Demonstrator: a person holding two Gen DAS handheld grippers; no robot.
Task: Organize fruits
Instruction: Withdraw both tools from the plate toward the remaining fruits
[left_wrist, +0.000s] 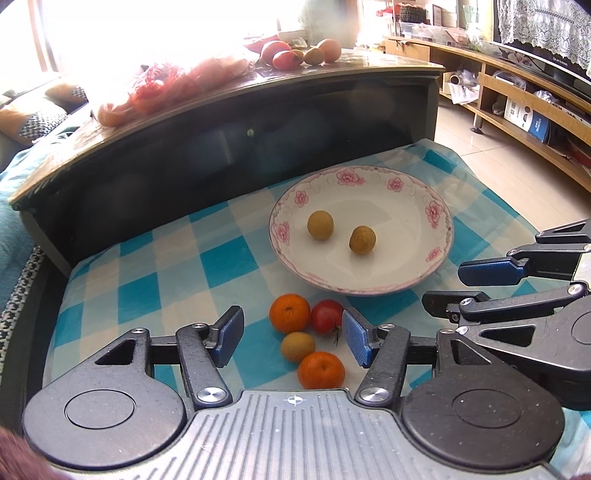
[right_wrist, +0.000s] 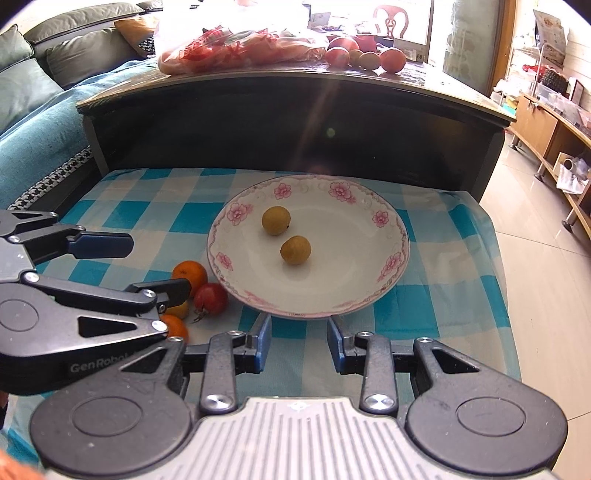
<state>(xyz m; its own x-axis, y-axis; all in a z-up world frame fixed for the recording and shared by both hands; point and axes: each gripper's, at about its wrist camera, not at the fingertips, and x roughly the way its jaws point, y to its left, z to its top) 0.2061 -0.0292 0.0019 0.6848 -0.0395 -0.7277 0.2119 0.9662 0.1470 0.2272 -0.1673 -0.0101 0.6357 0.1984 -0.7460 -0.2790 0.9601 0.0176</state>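
Crowding the spread left tongs (left_wrist: 291, 338): four fruits (left_wrist: 297, 346) beside the plate (left_wrist: 399, 284); right tongs (right_wrist: 299, 345) spread too.

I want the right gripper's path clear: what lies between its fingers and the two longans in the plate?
In the right wrist view, only the plate's near rim and bare white floor separate the right gripper from the longans.

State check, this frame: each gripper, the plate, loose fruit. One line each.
left gripper: open, empty, over the loose fruit
right gripper: open, empty, at the plate's near rim
plate: upright on the checked cloth, holds two brown fruits
two oranges, tomato, third brown fruit: on cloth, off plate
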